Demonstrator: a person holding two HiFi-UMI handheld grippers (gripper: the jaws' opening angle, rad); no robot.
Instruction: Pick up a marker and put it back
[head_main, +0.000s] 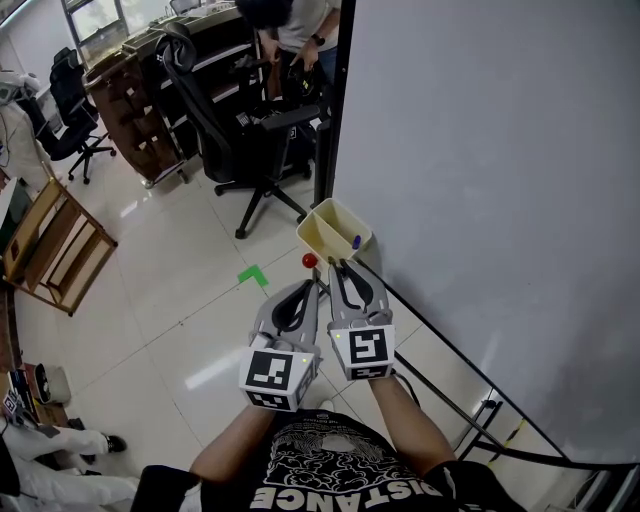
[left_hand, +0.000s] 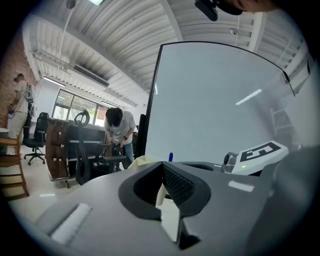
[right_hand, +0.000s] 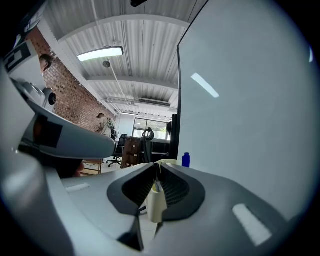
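Observation:
My right gripper (head_main: 340, 264) is held level just short of a cream bin (head_main: 322, 226) at the foot of the whiteboard. Seen in its own view, the right gripper (right_hand: 156, 172) is shut on a pale marker barrel (right_hand: 156, 202) that stands upright between the jaws. A blue-capped marker (head_main: 356, 241) stands in the bin, and its cap (right_hand: 186, 160) shows past the jaw tips. My left gripper (head_main: 310, 285) hangs beside the right one, slightly further back. The left gripper (left_hand: 162, 167) has its jaw tips together and nothing in them. A small red round thing (head_main: 309, 260) sits by the bin; what it is I cannot tell.
The whiteboard (head_main: 490, 170) fills the right side, with its black frame and foot rails (head_main: 440, 340) running along the floor. A black office chair (head_main: 250, 130) and a person (head_main: 295, 30) are behind the bin. Wooden shelves (head_main: 50, 245) stand at the left on the tiled floor.

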